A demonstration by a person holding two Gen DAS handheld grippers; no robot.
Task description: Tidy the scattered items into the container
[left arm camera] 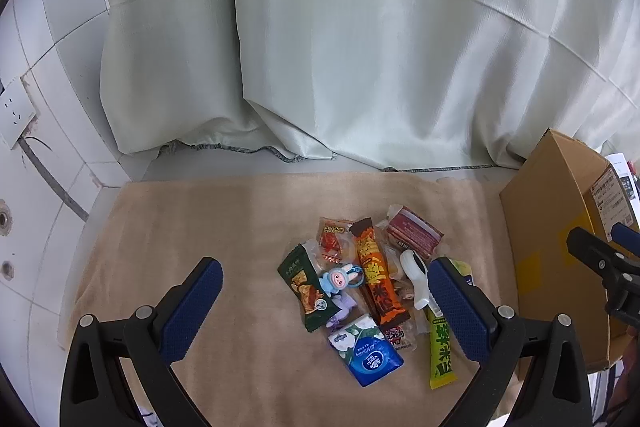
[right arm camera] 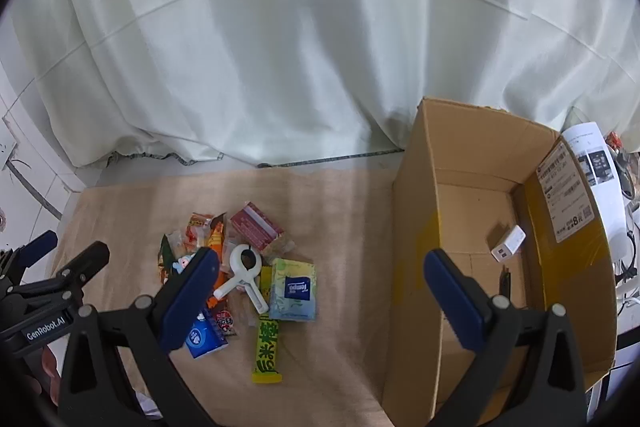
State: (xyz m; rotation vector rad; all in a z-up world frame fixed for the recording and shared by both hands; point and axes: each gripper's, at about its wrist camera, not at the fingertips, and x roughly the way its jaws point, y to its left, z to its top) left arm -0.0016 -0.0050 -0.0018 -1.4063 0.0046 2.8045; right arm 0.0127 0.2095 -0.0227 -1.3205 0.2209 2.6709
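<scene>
White lettering reading "GenRobot.AI" runs along the black body of the left gripper (right arm camera: 56, 255), seen from the right wrist view. A light green tissue pack (right arm camera: 293, 289) carries a blue panel with the brand "tempo", printed upside down to the camera. On the cardboard box (right arm camera: 416, 227), a white shipping label (right arm camera: 568, 195) shows a large "8" among barcodes and print too small to read. The yellow-green snack stick (right arm camera: 267, 351) and the orange snack bar (left arm camera: 378, 279) bear bold Chinese characters, not legible here.
</scene>
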